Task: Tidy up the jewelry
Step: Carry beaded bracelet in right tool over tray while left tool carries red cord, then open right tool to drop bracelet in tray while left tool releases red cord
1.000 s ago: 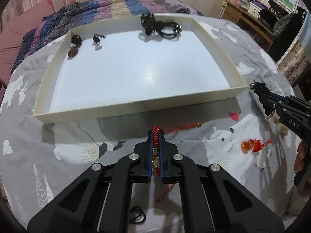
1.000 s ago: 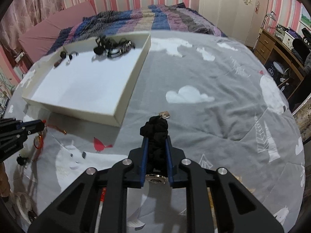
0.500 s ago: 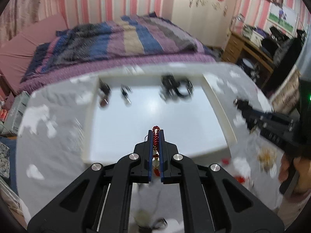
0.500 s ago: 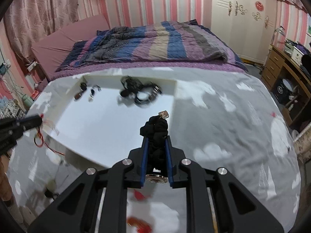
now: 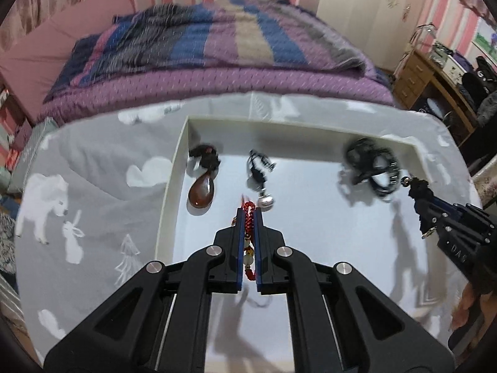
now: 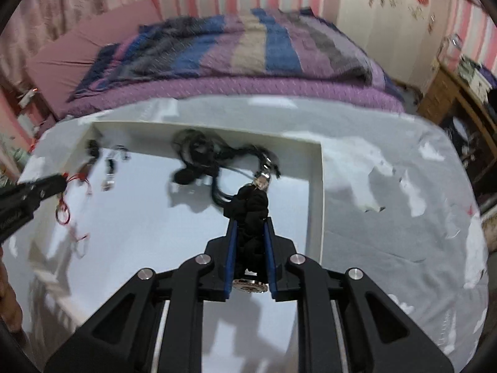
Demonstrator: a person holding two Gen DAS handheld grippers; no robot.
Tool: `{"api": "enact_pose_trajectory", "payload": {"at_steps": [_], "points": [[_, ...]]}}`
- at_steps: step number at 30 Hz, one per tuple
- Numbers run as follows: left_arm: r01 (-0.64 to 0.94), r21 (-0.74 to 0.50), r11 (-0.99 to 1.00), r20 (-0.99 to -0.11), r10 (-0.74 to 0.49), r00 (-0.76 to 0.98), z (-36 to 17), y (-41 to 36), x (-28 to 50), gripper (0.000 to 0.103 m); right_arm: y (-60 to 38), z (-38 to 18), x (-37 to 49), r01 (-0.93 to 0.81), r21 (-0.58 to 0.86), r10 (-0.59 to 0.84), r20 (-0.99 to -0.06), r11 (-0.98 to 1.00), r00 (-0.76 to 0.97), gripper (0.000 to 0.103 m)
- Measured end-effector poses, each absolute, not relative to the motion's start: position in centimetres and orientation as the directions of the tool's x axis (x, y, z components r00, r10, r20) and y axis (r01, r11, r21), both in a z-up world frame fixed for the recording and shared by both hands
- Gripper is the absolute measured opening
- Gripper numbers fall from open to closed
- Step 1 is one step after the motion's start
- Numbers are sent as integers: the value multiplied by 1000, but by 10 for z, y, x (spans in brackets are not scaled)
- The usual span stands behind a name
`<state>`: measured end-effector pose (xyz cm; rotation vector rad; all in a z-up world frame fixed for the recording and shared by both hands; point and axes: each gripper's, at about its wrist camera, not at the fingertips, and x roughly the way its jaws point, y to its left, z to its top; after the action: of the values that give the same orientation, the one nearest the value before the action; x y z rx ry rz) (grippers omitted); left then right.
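My left gripper is shut on a red beaded bracelet with pale beads, held above the white tray near its left side. My right gripper is shut on a black fabric hair tie with a small metal charm, above the tray's right part. In the tray's far left corner lie a brown teardrop pendant and a silver bell charm on black cords. A heap of black bands and bracelets lies at the far right. Each gripper shows at the edge of the other's view.
The tray rests on a grey sheet printed with white animals and clouds. Beyond it lies a striped purple and blue blanket. A wooden desk with clutter stands at the right. A person's hand holds the right gripper.
Both grippers moved forward from the sheet in front of the tray to above the tray's floor, each still holding its piece. The tray's far items now look much closer.
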<state>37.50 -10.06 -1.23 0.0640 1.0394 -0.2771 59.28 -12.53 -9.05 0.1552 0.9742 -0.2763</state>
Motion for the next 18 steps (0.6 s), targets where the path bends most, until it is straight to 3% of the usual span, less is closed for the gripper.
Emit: {"api": "enact_pose_trajectory", "payload": {"at_steps": [8,12,13,14,15,18], "points": [[253,-70,965,-880,-180,440,-43,-103,388,3,-138,-119,603,320,25,-145,-855,947,497,18],[233,-74,970,-880,-173,442,-50,-101,390,7,-137,-120,606,300,11,-148,-852,954,503,25],[232,-73,970,-880,-173,443,-50,-101,391,9,-136,-120,606,300,0,-158,-851,954,501,32],[228,-70,971,-880,-167,444,-50,-101,391,13,-135,-119,606,299,-4,-160,-851,954,500,38],[222,-66,973,-880,-162,446,-49,-100,389,25,-135,-119,606,298,-5,-160,-851,955,500,48],[226,-63,972,-863,-167,477,-38,-100,381,53,-132,-108,601,290,-8,-166,-835,957,524,54]]}}
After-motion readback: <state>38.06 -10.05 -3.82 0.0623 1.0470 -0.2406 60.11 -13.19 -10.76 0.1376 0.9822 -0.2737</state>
